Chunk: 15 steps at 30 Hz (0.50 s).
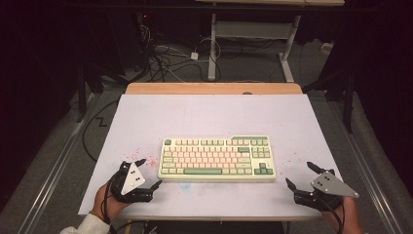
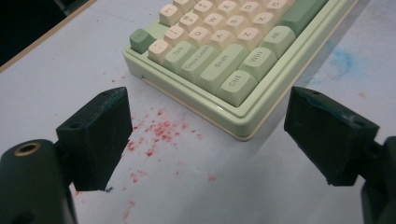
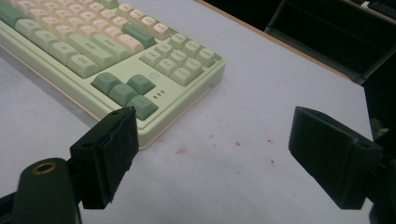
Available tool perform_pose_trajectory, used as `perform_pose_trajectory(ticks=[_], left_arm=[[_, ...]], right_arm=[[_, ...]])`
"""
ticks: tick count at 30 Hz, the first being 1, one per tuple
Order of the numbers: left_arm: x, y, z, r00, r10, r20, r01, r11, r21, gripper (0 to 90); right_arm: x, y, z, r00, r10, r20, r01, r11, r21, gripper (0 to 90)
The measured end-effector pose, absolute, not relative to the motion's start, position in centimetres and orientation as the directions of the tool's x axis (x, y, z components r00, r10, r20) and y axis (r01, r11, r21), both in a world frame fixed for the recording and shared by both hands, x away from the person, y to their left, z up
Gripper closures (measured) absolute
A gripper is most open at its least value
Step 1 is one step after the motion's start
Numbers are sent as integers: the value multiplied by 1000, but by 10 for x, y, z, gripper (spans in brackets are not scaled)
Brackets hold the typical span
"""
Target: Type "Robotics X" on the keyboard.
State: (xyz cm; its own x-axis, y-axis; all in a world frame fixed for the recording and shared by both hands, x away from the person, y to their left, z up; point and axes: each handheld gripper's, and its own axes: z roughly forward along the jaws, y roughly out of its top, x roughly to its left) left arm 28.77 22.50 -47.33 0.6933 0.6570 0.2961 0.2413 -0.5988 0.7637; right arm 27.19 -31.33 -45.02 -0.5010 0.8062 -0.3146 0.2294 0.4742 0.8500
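Mechanical keyboard (image 1: 217,158) lies mid-desk (image 1: 209,114), toward the near edge. My left gripper (image 1: 148,172) and right gripper (image 1: 299,175) flank it over bare desk, jaws spread wide, holding nothing.

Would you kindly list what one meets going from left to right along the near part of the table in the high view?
Left gripper → red specks → keyboard → right gripper, all on the white table.

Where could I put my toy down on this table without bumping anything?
Best spot: the wide bare stretch of table behind the keyboard, up to the wooden edge. The front is crowded: the left gripper and right gripper flank the keyboard.
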Motion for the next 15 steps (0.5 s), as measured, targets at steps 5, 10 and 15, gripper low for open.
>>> perform_pose_trajectory(ticks=[5,10,15], left_arm=[[286,226,-472,695,656,294,235,-594,769,148],[286,225,-474,702,648,294,233,-600,765,148],[287,225,-474,699,653,291,242,-600,763,148]], right_arm=[[270,-309,-449,-500,802,-327,217,481,849,168],[272,-306,-449,-503,799,-329,215,485,848,168],[275,-307,-450,-506,796,-332,215,490,845,169]])
